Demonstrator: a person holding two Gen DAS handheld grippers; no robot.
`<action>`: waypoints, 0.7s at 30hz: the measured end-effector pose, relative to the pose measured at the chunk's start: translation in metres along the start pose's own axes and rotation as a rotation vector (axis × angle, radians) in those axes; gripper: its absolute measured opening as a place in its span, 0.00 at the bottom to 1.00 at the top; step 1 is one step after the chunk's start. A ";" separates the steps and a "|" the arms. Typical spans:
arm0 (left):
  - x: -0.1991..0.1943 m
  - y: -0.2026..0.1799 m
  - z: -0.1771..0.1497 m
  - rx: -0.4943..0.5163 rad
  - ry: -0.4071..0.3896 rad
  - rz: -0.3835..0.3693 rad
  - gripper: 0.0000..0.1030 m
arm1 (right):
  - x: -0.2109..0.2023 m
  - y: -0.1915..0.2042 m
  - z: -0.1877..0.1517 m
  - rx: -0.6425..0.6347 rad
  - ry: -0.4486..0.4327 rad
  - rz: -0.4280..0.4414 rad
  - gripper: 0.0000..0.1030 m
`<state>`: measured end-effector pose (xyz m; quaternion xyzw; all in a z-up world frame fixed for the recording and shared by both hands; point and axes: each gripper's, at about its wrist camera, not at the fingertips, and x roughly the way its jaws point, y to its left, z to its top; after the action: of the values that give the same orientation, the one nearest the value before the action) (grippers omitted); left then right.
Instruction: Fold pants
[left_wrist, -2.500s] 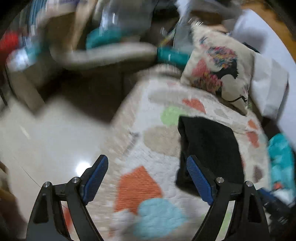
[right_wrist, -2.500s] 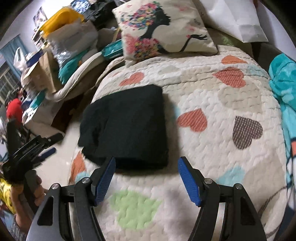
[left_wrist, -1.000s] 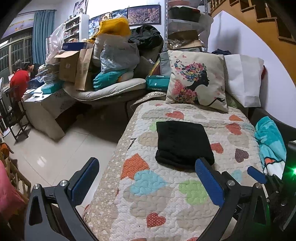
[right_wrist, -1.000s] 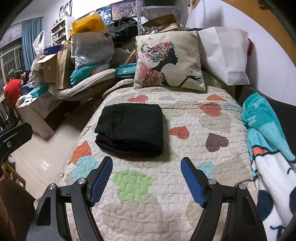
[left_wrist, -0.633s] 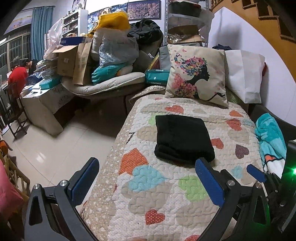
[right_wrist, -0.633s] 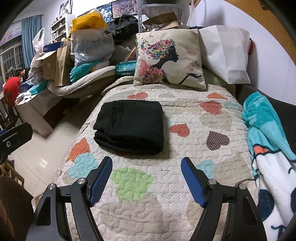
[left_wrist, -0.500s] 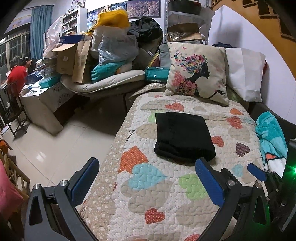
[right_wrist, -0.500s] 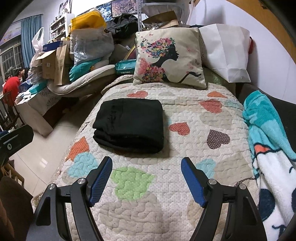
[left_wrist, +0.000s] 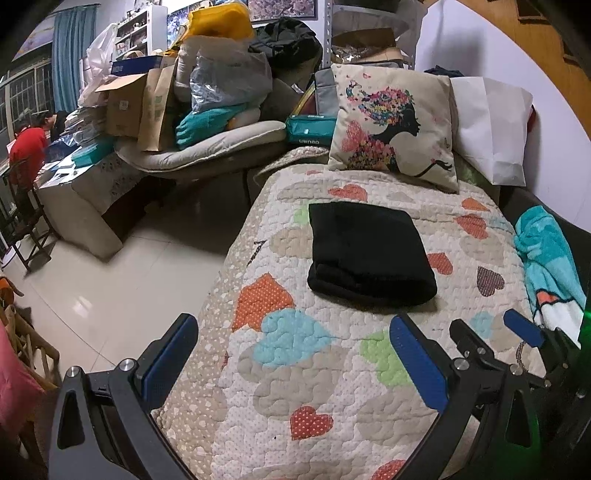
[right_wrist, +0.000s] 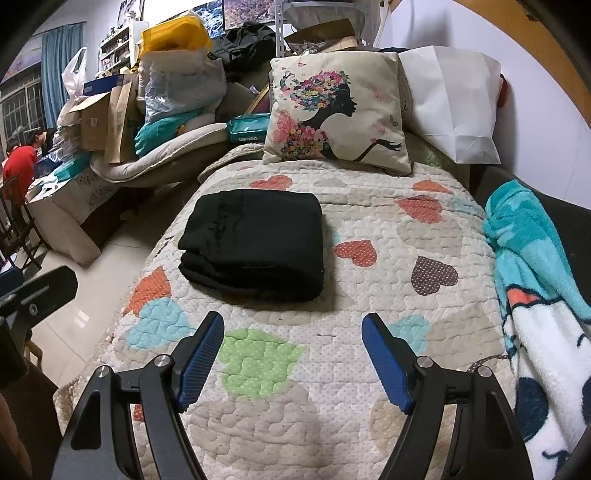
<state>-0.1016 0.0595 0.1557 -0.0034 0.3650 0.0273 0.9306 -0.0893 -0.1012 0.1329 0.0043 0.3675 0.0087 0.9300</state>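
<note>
A cluttered home: quilted bed (right_wrist: 369, 236), cushion (right_wrist: 332, 110), piled boxes (left_wrist: 125, 107).

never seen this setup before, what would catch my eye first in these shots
The folded black pants lie as a neat stack on the heart-patterned quilt. Behind them a cushion with a flower-haired silhouette leans at the head of the bed, and a teal and white blanket is bunched along the right edge.

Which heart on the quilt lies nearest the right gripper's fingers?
The green heart, just past the right gripper; it is the only green one in this view.
</note>
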 end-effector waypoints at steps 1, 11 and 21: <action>0.002 0.000 -0.001 0.000 0.009 -0.004 1.00 | 0.001 -0.001 0.000 0.001 0.002 -0.003 0.79; 0.017 0.003 -0.005 -0.011 0.056 -0.010 1.00 | 0.010 -0.001 -0.003 -0.002 0.032 -0.008 0.79; 0.025 0.002 -0.009 -0.012 0.079 -0.013 1.00 | 0.017 -0.002 -0.004 -0.001 0.050 -0.011 0.79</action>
<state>-0.0895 0.0624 0.1317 -0.0128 0.4011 0.0232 0.9156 -0.0796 -0.1026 0.1178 0.0015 0.3905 0.0037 0.9206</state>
